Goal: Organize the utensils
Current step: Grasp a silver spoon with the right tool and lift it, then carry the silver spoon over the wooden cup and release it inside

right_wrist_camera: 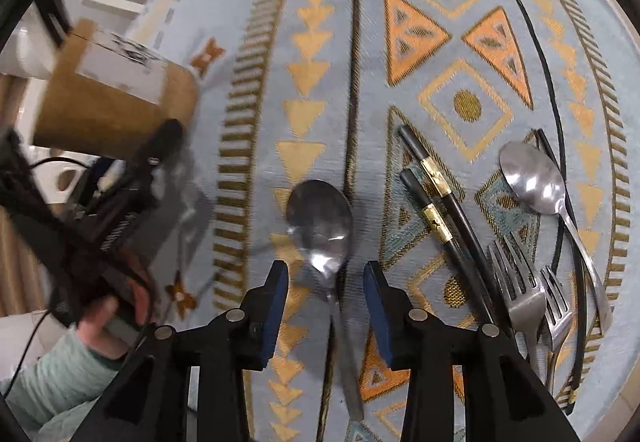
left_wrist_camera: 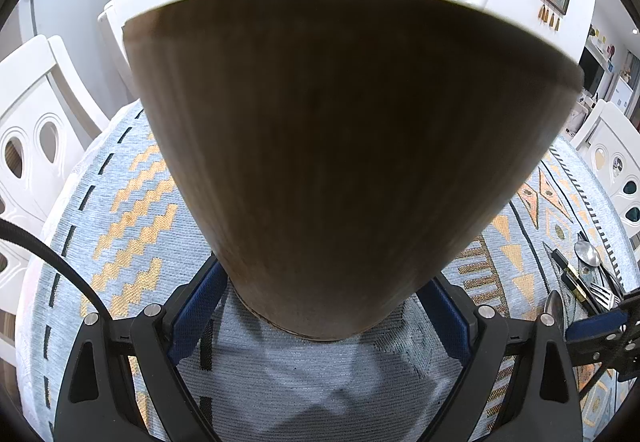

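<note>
A wide brown cardboard cup [left_wrist_camera: 340,142] fills the left wrist view, tilted above the tablecloth. My left gripper [left_wrist_camera: 326,276] is shut on its base, a blue pad on either side. In the right wrist view the same cup [right_wrist_camera: 116,98] hangs at the left. My right gripper [right_wrist_camera: 326,298] points down at a steel spoon [right_wrist_camera: 320,218] lying on the cloth. Its jaws are open, with the spoon's neck between the pads and a gap on both sides. To the right lie black chopsticks [right_wrist_camera: 434,178] with gold bands, a second spoon [right_wrist_camera: 532,178] and two forks [right_wrist_camera: 520,290].
A patterned blue and gold tablecloth [right_wrist_camera: 464,42] covers the round table. White chairs [left_wrist_camera: 36,146] stand around it. A hand [right_wrist_camera: 104,318] in a pale green sleeve holds the left gripper's handle at the lower left of the right wrist view.
</note>
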Motion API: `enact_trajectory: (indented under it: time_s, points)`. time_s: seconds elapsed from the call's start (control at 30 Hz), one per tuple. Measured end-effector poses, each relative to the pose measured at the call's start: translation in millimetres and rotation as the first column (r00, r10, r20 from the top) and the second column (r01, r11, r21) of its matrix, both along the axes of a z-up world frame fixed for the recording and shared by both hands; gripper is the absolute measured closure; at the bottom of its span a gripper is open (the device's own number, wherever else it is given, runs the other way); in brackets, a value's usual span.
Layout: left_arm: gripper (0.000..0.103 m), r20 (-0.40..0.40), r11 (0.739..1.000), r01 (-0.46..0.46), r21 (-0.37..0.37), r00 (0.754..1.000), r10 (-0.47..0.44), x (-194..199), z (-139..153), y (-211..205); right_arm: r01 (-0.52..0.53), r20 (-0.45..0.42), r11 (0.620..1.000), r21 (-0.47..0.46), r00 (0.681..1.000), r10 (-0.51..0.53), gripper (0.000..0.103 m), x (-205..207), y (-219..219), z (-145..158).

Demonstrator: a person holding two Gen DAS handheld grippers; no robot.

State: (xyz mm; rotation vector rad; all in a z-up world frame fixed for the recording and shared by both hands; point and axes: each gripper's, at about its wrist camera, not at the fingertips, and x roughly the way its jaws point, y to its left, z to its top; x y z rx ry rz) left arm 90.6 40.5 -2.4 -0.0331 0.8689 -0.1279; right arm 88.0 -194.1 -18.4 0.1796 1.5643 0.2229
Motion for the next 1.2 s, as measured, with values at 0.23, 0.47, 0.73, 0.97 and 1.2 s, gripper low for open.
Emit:
enact_trajectory:
  time_s: [0.23, 0.47, 0.73, 0.97, 1.2]
  points:
    - [0.009, 0.000, 1.000, 0.000, -0.001, 1.000, 0.000, 0.1, 0.0, 0.0, 0.051, 0.052, 0.989, -0.136, 0.998, -0.044, 0.044, 10.8, 32.1, -1.5]
    - [0.009, -0.001, 1.000, 0.000, -0.003, 1.000, 0.000, -0.1, -0.3, 0.1, -0.001, 0.159, 0.981, -0.192, 0.987, 0.033, 0.067, 13.1, 55.2, 8.4]
    - [0.009, -0.001, 1.000, 0.000, -0.003, 1.000, 0.000, -0.1, -0.4, 0.0, 0.116, 0.237, 0.978, 0.174, 0.959, -0.156, 0.067, 5.3, -18.6, 48.2]
    - [0.009, -0.001, 1.000, 0.000, -0.003, 1.000, 0.000, 0.2, -0.1, 0.0, 0.138, 0.326, 0.958, 0.251, 0.920, -0.217, 0.067, -2.0, -50.9, 89.8]
    - [0.009, -0.002, 1.000, 0.000, -0.003, 1.000, 0.000, 0.1, -0.3, 0.0, 0.106, 0.451, 0.963, 0.250, 0.867, -0.212, 0.067, 4.5, -40.0, 142.9]
